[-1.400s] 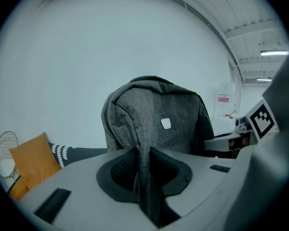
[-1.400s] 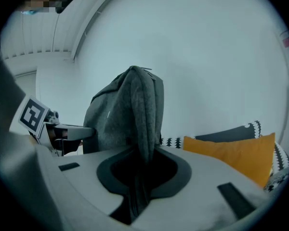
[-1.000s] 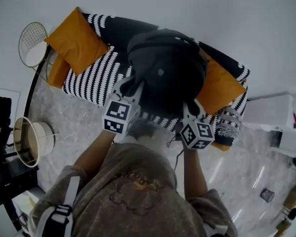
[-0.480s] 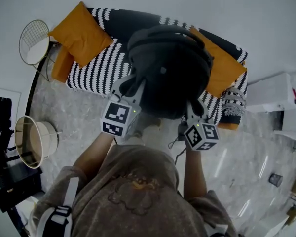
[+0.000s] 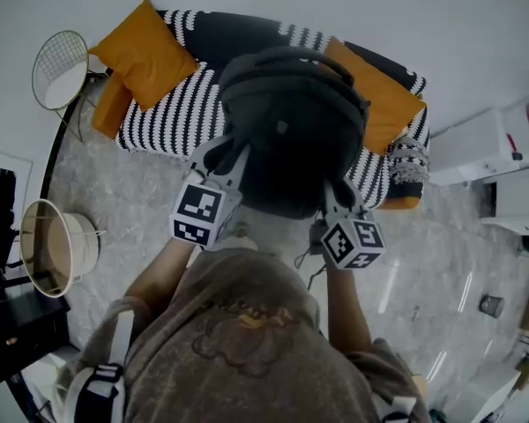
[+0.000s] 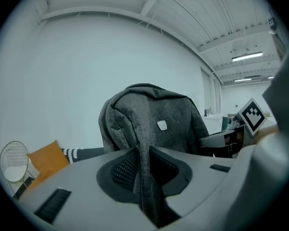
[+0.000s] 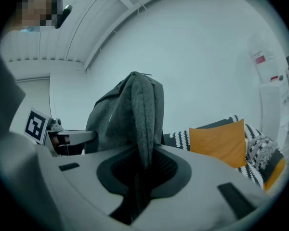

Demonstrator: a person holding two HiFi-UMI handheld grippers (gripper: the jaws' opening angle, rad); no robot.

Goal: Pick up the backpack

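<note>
While left gripper [image 5: 235,155] and right gripper [image 5: 328,189] each clamp one grey strap [image 6: 145,177], backpack [image 5: 291,135] hangs lifted at their 12 o'clock, striped sofa [image 5: 172,117] beyond.

Backpack [image 5: 291,139]: gry woven cloth, matt. Floor [image 5: 423,263]: glossy, stone-look. Cushion [image 5: 145,51]: smooth cloth.

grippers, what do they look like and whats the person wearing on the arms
The left gripper and right gripper both have pale grey moulded jaws with dark mesh-textured pads. Each carries a white cube printed with black square markers. The person wears a grey-brown short-sleeved T-shirt with a faint graphic.
</note>
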